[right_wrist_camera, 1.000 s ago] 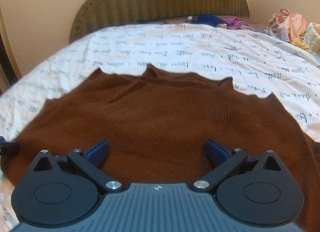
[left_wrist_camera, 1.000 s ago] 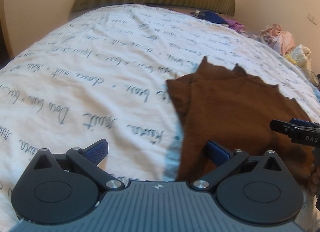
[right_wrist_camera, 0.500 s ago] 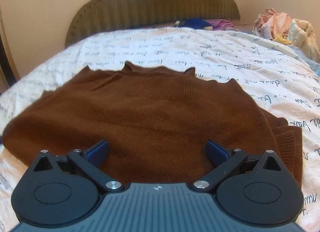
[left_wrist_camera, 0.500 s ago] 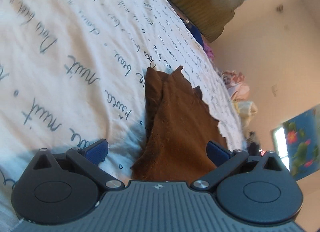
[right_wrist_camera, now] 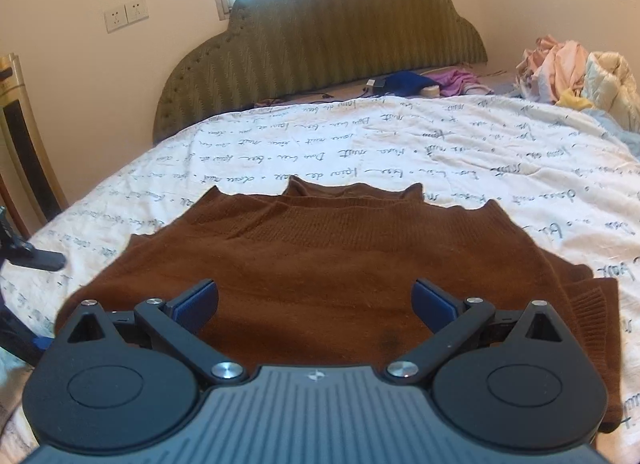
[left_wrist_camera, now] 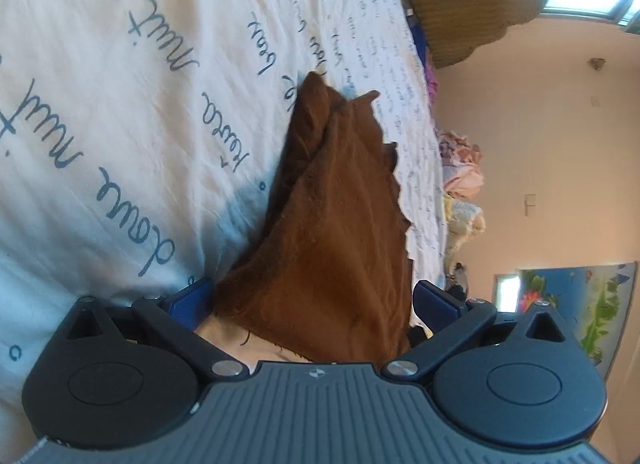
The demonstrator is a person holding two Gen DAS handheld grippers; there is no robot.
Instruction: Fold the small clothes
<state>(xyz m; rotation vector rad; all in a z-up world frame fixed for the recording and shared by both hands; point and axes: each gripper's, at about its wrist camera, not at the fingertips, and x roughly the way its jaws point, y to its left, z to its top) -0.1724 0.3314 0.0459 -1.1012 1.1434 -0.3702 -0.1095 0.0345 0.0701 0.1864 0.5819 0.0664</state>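
1. One brown sweater (right_wrist_camera: 340, 260) lies partly folded on the near part of the bed (right_wrist_camera: 460, 151), its ribbed edge toward the far headboard (right_wrist_camera: 320, 43).
2. The left gripper (left_wrist_camera: 312, 298) is rolled on its side, jaws apart, with the sweater's left edge (left_wrist_camera: 340, 244) between its fingers but not pinched.
3. The right gripper (right_wrist_camera: 314, 300) hovers over the near middle of the sweater, jaws spread and empty.
4. To do this step well, I judge the left should close on the edge, carry it across evenly, and lay it flat so the edges line up.
5. Counted: one sweater, two grippers, one pile of clothes (right_wrist_camera: 572, 67) far right.
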